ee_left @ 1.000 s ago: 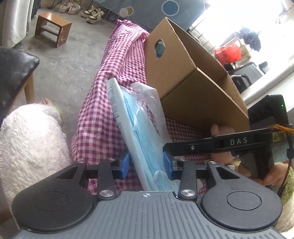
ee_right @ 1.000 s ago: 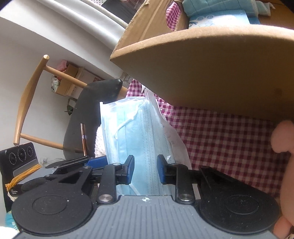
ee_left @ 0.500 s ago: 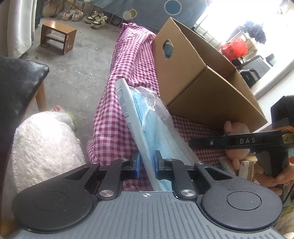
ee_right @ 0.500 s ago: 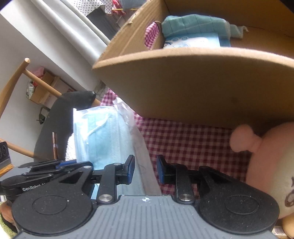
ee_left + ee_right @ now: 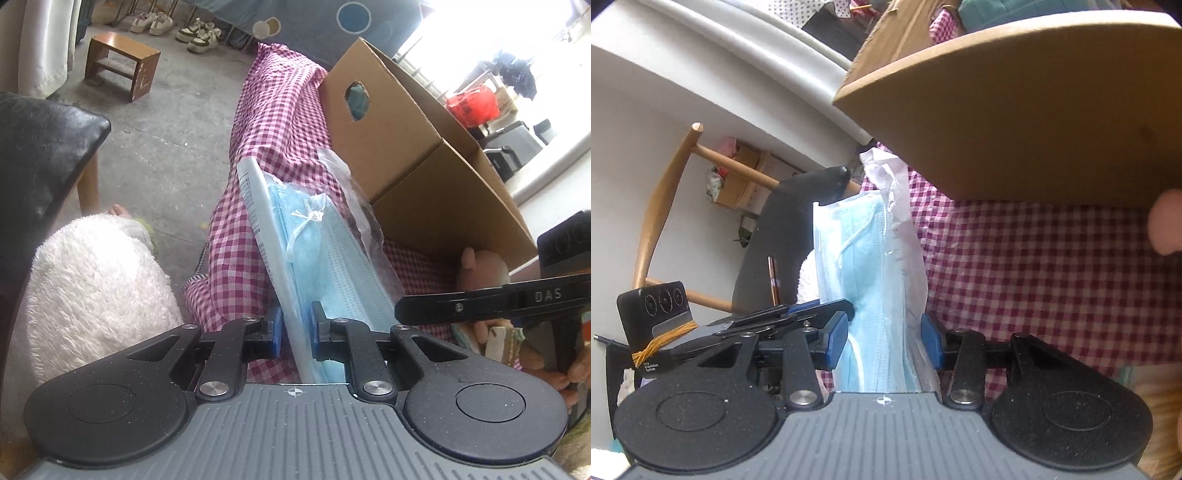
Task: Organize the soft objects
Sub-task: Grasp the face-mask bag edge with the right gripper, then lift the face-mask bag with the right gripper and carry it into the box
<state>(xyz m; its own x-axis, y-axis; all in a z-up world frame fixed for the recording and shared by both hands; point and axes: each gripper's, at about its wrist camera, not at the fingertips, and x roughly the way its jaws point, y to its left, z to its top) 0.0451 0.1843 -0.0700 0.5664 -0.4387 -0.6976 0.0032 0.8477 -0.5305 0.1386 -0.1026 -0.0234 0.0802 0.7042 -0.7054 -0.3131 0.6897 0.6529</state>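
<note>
Currently Held: One Pack of Face Masks, Two Grippers

Item: pack of face masks [image 5: 325,258], pale blue, in a clear plastic sleeve, standing on edge above the checked cloth [image 5: 266,122] that covers the bench.

Left hand-held gripper [image 5: 297,328]: jaws drawn narrow and clamped on the near lower end of the pack, blue pads pressing both faces. The pack rises ahead of it and leans away to the left.

Right hand-held gripper [image 5: 884,341]: jaws have just been opening; the same pack stands between the blue pads, a little slack on either side, so no firm grip shows. In the left wrist view one of its black fingers [image 5: 480,301] reaches in from the right, just beside the pack.

Cardboard box [image 5: 424,166]: ahead and right of the left hand-held gripper, open at the top, with an oval hand hole; it looms directly above and ahead of the right hand-held gripper. Teal cloth [image 5: 1015,9] lies inside.

Pink plush toy [image 5: 480,266]: right of the pack, against the box.

White fleecy sleeve [image 5: 96,295]: left of the left hand-held gripper.

Black chair seat [image 5: 40,158]: far left.
</note>
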